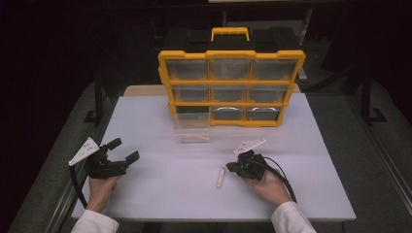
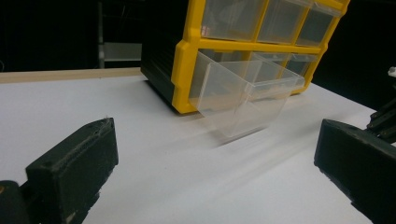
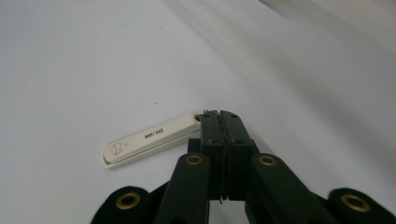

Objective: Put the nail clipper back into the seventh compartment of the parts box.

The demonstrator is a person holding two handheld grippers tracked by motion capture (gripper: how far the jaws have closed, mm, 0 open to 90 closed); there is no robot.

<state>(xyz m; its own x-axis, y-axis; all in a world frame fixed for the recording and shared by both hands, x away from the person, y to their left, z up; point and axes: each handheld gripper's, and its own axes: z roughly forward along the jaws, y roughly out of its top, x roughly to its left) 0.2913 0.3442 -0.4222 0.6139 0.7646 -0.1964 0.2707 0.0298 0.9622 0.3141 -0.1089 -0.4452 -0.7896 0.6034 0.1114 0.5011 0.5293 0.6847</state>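
1. Closed right gripper (image 3: 223, 122) has its jaws pressed flat together, tips touching the end of the small white stick (image 3: 150, 140), which lies on the white table (image 1: 160, 194) at its 9 o'clock; whether they pinch it, I cannot tell.
2. Left gripper (image 1: 122, 150) rests wide, empty.
3. Clear drawer (image 1: 192, 127) stands pulled out of the yellow organiser (image 1: 232, 80), at 11 o'clock from the stick.
4. Step in hand, I judge: picking up the stick. Next calls for a firm grip, then a lift toward the drawer.

Table top (image 1: 160, 189): matt white, smooth. Organizer (image 1: 231, 82): glossy yellow plastic frame, black plastic body, clear plastic drawers. Pulled-out drawer (image 2: 243, 95) at frame's 7 o'clock: clear, smooth, slightly glossy. Small stick (image 3: 152, 138): cream plastic, satin, black print, metal-looking end. Right gripper (image 3: 222, 116): matt black plastic with brass-coloured rivets. Left gripper (image 2: 215, 172): matt black, slightly rough pads.
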